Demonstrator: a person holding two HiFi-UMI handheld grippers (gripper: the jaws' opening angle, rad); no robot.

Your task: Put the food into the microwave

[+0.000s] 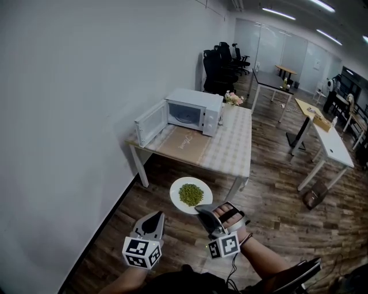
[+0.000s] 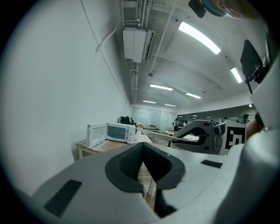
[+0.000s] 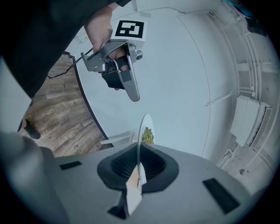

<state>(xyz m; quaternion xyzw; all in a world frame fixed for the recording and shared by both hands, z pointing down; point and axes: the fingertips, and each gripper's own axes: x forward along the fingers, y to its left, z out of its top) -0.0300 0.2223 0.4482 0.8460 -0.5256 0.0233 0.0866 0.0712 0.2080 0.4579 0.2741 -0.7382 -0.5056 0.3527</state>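
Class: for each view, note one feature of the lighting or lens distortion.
Head view: evenly lit and sharp; ceiling lights glare at top right. Left gripper view: dark round vignette, strip light blown out. Right gripper view: same vignette; the wall pipe bows strongly.

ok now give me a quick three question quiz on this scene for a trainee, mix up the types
1. True or false: the door of the microwave on the table stands open.
2. Which gripper holds the plate of green food? A: left. B: right. C: neither.
3. Fill in: between the jaws of the left gripper there is ____.

Key
1. True: the door is swung out to the microwave's left.
2. B: the right gripper is clamped on the plate's rim.
3. Nothing: its jaws are together and it hangs in the air, apart from the plate.
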